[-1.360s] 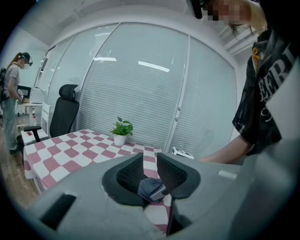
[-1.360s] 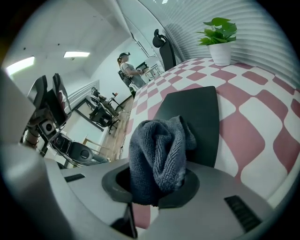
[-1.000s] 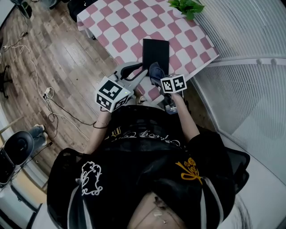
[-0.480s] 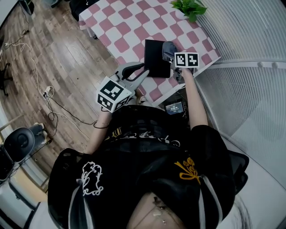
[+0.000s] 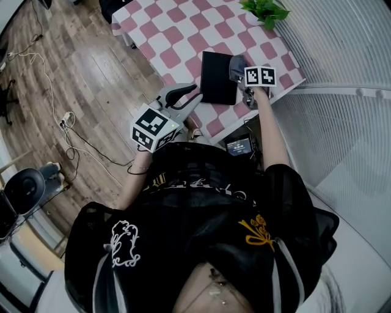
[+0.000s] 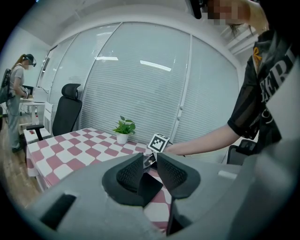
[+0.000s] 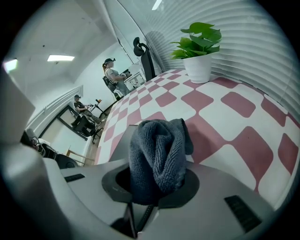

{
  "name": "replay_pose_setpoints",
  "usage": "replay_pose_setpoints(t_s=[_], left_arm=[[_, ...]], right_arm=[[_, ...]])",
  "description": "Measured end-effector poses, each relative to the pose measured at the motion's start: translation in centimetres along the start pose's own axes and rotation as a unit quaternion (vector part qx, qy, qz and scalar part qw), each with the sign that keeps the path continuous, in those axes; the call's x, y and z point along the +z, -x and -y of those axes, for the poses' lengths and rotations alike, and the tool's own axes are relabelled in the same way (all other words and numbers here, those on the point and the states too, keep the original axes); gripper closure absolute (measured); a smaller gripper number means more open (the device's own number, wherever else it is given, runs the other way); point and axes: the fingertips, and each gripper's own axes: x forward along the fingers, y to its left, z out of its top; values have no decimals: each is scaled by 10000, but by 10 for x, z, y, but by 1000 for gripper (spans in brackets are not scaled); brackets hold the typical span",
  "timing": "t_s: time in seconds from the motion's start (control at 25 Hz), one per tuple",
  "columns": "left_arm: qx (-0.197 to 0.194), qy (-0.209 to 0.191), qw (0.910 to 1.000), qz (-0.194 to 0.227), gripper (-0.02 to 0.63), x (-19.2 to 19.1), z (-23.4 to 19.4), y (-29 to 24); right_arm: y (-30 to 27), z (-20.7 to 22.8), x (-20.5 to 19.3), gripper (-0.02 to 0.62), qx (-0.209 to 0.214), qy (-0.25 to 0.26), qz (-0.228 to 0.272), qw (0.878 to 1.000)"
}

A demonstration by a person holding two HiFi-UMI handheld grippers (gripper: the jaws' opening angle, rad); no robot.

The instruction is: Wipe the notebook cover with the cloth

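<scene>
Grey cloth [image 7: 159, 152] pinched in right gripper [image 7: 157, 182] at edge of black notebook [image 5: 217, 78], left gripper [image 6: 150, 174] spread

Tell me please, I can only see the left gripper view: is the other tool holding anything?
Observer: Yes. The right tool is shut on a bunched grey cloth.
Operator: Is the cloth on the notebook yet?
Observer: In the head view it is over the right-hand edge of the black notebook, at the end nearer the potted plant. I cannot tell whether it presses down.
</scene>
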Motion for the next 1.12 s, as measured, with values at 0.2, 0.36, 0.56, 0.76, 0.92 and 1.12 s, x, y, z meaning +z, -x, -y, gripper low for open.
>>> replay_pose_setpoints(t_s=[0.2,0.36,0.56,0.76,0.92,1.12], left_arm=[[-57,3,10000,6,506,1,5,-4],[-121,-33,9999,3,506,0,14,-7],[-191,-60,9998,-7,506,0,24,-10],[-251,-91,9996,-31,506,-4,40,-12],[-248,-96,9996,-31,506,-6,51,-13],[-154,-41,9999,4,506,-11,64,-12]], right_arm=[[8,-8,-22,525,102,-35,13,9999],[18,-19,-49,525,273,-109,69,9995],[29,-33,-82,525,439,-175,53,9989],[38,-45,-109,525,517,-71,-21,9986],[43,-52,-129,525,578,-29,-104,9983],[47,-56,-148,525,586,36,-194,9981]])
